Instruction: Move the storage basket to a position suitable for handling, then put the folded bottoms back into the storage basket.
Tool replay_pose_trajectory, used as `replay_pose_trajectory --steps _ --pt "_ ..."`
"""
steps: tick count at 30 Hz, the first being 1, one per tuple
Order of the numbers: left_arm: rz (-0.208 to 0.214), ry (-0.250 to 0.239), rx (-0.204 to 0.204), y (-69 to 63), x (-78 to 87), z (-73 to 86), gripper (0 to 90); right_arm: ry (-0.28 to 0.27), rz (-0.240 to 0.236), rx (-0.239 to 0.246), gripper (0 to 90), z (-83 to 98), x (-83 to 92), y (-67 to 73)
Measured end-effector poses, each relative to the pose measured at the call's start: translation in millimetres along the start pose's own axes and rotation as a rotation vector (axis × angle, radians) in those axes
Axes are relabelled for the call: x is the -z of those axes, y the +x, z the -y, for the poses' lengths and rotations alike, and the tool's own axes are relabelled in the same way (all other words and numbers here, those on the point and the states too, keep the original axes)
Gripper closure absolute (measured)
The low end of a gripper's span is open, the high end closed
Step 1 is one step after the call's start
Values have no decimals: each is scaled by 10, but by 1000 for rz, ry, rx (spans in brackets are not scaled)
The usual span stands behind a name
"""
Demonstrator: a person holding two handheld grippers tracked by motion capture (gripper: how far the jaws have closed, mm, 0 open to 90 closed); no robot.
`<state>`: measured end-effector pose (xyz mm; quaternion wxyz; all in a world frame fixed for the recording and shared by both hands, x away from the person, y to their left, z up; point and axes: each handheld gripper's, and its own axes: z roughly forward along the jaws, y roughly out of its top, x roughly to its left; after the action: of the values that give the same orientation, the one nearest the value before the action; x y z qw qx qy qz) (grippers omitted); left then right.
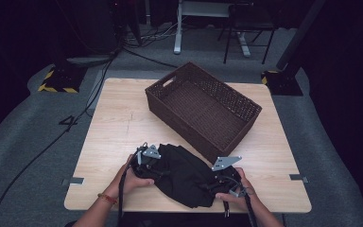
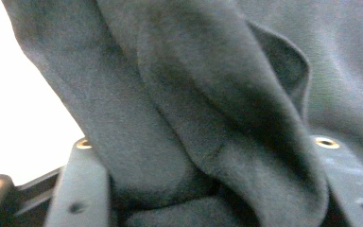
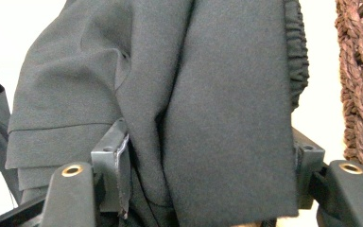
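A black folded garment (image 1: 184, 176) lies bunched at the near edge of the wooden table (image 1: 113, 123). My left gripper (image 1: 157, 166) grips its left end and my right gripper (image 1: 213, 182) its right end, each held by a hand. In the left gripper view thick folds of the garment (image 2: 179, 94) are packed between the two jaws of the left gripper (image 2: 203, 146). In the right gripper view, layered folds of the garment (image 3: 217, 104), with an elastic hem, are pinched between the pads of the right gripper (image 3: 210, 158).
A dark brown woven basket (image 1: 179, 124) stands empty and turned at an angle on the far half of the table, just behind the garment; its weave (image 3: 359, 71) shows at the right edge of the right gripper view. Cables and stands surround the table on the floor.
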<state>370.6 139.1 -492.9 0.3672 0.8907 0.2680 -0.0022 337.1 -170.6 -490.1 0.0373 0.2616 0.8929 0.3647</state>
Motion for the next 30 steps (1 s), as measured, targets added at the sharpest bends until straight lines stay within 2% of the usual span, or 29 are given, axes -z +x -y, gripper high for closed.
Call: replay_pose_trajectory --steps 4,7,10,13,18,20,21,30 --pt "39 -10 15 13 6 16 589 0 -2 6 369 -5 4 12" --pt "36 -11 9 -4 12 18 619 -2 -4 9 382 -4 7 14" --pt "15 -14 -13 -47 18 16 657 -9 -9 17 410 -1 17 26" --pt "12 -19 -33 -59 27 19 668 -15 -10 21 429 3 29 40" --pt "13 -27 -43 -65 60 21 676 -16 -9 35 453 -18 52 60" --pt "-2 -42 -54 -84 102 23 680 -24 -6 47 501 -32 72 85" --pt "-5 -43 -53 -86 116 24 682 -32 -17 49 562 -34 85 91" --pt "-31 -63 -75 -130 217 -8 688 -48 -20 78 586 -91 151 151"
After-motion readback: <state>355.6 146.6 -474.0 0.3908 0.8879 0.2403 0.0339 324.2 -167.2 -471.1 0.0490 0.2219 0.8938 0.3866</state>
